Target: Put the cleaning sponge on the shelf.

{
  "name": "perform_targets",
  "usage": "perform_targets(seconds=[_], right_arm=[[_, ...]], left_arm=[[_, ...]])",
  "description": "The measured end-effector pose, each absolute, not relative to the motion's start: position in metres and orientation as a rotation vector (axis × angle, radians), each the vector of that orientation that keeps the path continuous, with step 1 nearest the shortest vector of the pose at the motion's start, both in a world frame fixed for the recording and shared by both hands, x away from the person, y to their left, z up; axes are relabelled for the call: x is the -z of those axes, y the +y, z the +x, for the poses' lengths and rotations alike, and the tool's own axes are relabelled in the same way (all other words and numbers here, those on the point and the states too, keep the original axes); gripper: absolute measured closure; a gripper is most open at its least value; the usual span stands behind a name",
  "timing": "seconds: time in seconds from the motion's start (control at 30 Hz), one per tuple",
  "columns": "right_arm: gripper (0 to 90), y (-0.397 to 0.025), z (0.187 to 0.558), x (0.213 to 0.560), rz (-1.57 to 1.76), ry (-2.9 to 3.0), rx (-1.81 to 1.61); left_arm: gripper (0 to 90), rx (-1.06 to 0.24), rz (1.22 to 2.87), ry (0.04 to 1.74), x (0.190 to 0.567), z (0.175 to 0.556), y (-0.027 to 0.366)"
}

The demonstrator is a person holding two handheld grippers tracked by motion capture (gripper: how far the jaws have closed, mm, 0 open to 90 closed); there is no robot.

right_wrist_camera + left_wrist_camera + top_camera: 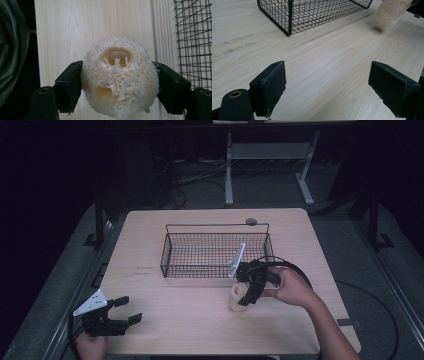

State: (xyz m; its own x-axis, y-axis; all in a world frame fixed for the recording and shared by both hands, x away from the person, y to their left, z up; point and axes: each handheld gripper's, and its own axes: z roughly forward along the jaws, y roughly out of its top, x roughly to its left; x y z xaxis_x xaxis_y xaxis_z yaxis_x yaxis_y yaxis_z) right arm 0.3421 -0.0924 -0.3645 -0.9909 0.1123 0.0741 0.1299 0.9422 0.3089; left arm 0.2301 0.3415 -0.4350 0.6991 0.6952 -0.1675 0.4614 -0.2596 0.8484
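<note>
The loofah (pixel 120 77) is a pale cream, fibrous cylinder, its end face a tangle of coarse dry strands pierced by rounded hollow channels, and the right gripper (pixel 120 80) is clenched on it, one black rubbery pad pressed to each curved side. In the high view the loofah (pixel 238 297) sits over the right-centre of the wooden table (pixel 150 330), just near of the wire basket (pixel 216 249), and whether its lower end touches the top or hangs just clear of it I cannot tell. Its long axis runs roughly upright with a slight tilt, one end toward the table and the holed end up toward the gripper's camera. The basket is a rectangular cage of thin black mesh with a stiff rim and a thin bail handle standing along its far side; its near wall stands just beyond the right gripper (pixel 248 292) and its grey plate. The table is light, straight-grained wood, smooth and matt, with faint smudged marks left of the basket. The left gripper (pixel 131 310) rests at the near left corner, well apart from the loofah, its square blocky jaws spread wide over bare wood, grasping nothing.
</note>
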Motion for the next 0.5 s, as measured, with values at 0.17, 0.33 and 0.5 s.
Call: perform_targets(seconds=[0.17, 0.33, 0.5], right_arm=[[27.9, -0.094, 0.347, 0.358, -0.189, -3.032, 0.521], [27.9, -0.095, 0.351, 0.352, -0.203, -3.031, 0.526], [27.9, -0.095, 0.355, 0.345, -0.196, -3.041, 0.530]], left_arm=[[13.4, -0.294, 1.910, 0.897, 0.435, 0.230, 0.341], [13.4, -0.294, 1.911, 0.897, 0.435, 0.230, 0.341], [13.4, -0.296, 1.909, 0.898, 0.435, 0.230, 0.342]])
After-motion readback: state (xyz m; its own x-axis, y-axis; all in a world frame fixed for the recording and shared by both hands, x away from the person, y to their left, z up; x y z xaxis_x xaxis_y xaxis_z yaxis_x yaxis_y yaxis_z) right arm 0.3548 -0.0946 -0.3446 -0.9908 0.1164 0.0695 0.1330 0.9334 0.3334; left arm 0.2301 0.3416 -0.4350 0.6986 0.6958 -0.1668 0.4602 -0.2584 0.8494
